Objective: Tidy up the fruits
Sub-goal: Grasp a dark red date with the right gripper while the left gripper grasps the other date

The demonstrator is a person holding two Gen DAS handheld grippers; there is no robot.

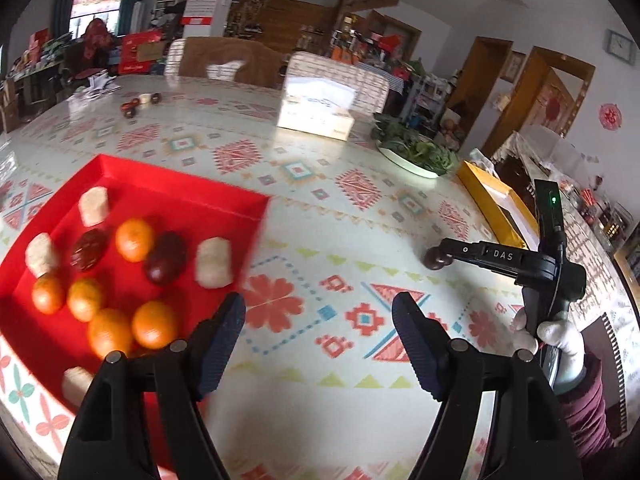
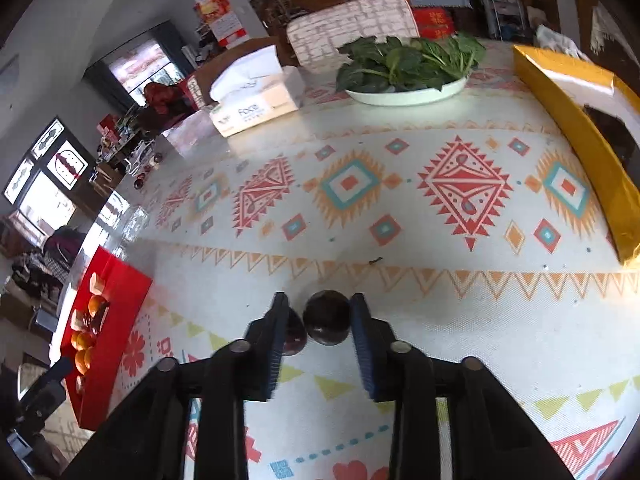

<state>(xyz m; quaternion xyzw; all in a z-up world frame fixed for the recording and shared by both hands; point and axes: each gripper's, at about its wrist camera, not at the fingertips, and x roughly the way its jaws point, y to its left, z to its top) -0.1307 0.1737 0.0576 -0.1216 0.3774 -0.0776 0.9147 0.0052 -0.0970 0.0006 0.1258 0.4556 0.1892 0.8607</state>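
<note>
While my right tongs (image 2: 319,312) straddle a dark fruit (image 2: 326,322), fingers apart, right pad touching | second fruit (image 2: 294,336) by left finger | my left tongs (image 1: 319,330) spread wide, tray (image 1: 192,196) to their left

Left wrist view sits low over the patterned table (image 1: 320,208), looking forward across it, red tray (image 1: 168,184) close at lower left. Right wrist view hovers nearer the tabletop, well right of the red tray (image 2: 116,280), facing the plate of greens (image 2: 404,94). Both share tray, greens plate (image 1: 416,156), tissue box (image 2: 256,110), yellow box (image 2: 576,128).
</note>
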